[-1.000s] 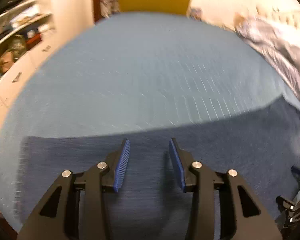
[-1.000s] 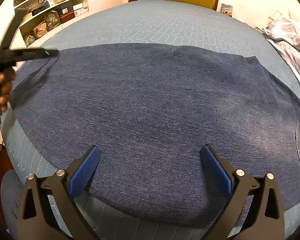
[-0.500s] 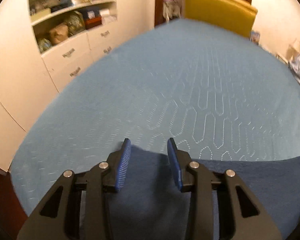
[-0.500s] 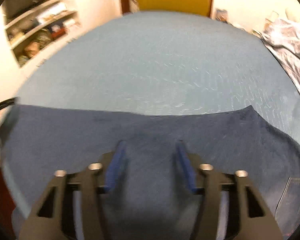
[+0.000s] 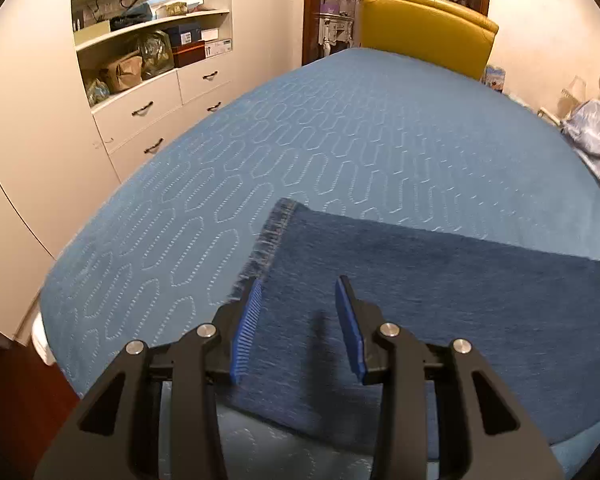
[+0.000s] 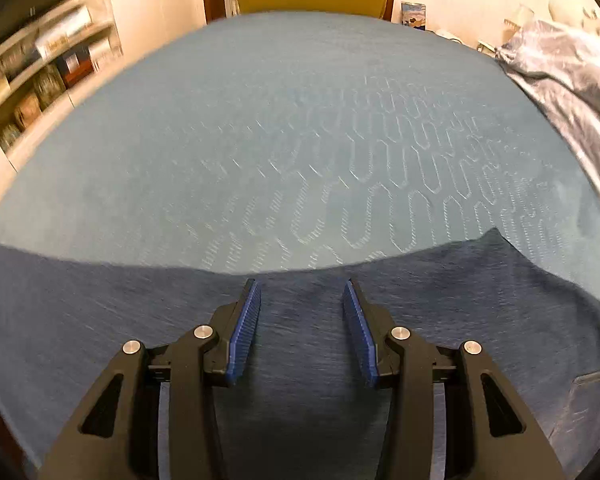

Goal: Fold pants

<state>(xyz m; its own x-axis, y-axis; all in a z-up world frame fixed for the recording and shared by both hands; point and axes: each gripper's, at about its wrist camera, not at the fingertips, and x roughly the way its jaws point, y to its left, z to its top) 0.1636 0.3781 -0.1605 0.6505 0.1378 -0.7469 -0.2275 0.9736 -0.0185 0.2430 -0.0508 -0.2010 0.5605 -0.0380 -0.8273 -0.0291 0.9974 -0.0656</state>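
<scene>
Denim pants (image 5: pixel 440 292) lay flat across the near edge of the blue quilted bed (image 5: pixel 340 140). My left gripper (image 5: pixel 298 320) and right gripper (image 6: pixel 302 320) both hovered over them, jaws apart. Only my left view showed the frayed hem (image 5: pixel 266 240); only my right, a back pocket (image 6: pixel 592 396).

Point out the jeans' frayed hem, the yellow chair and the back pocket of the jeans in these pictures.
frayed hem (image 5: pixel 265 236): left wrist view, on the fringed leg end.
yellow chair (image 5: pixel 424 28): left wrist view, on its backrest.
back pocket (image 6: pixel 592 404): right wrist view, on the stitched patch at lower right.
</scene>
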